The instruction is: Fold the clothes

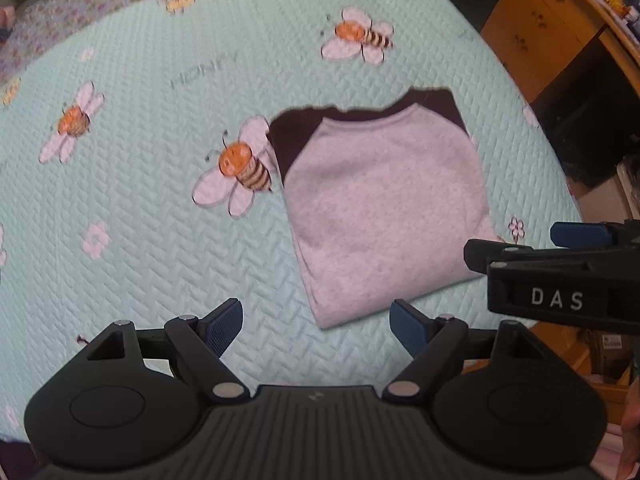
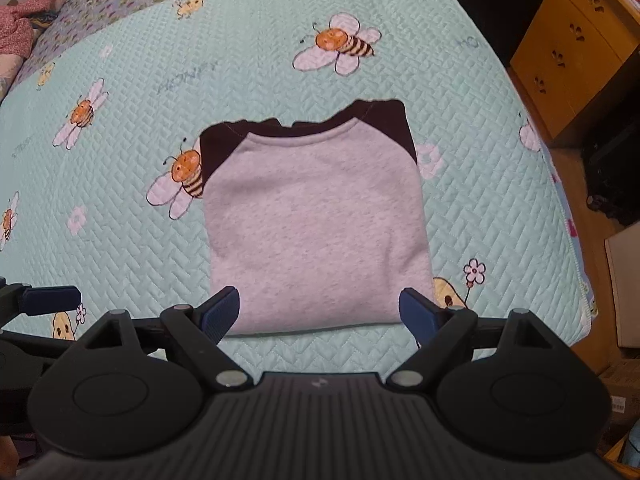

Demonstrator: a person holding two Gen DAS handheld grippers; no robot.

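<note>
Spreading across both views: a bed under a pale green quilt printed with bees, a wooden dresser standing off to the right. Lying flat near the bed's near edge: a grey shirt with dark shoulders, already folded into a compact rectangle, sleeves tucked out of sight, collar pointing away, edges looking fairly square. Hovering just short of the shirt's near hem: the right tool, jaws spread wide, gripping nothing. Hanging beside it, off the shirt's near left corner: the left tool, likewise released and empty. Judging from this alone: fitting either a finished fold with both tools backing away, or a pause ahead of one more halving from hem to collar; not settling which. Calling, if another fold is meant, for both tools pinching the near hem at its two corners through all layers together, since the stacked fabric looks thick and likely to slide apart. Showing no other garments within reach.
</note>
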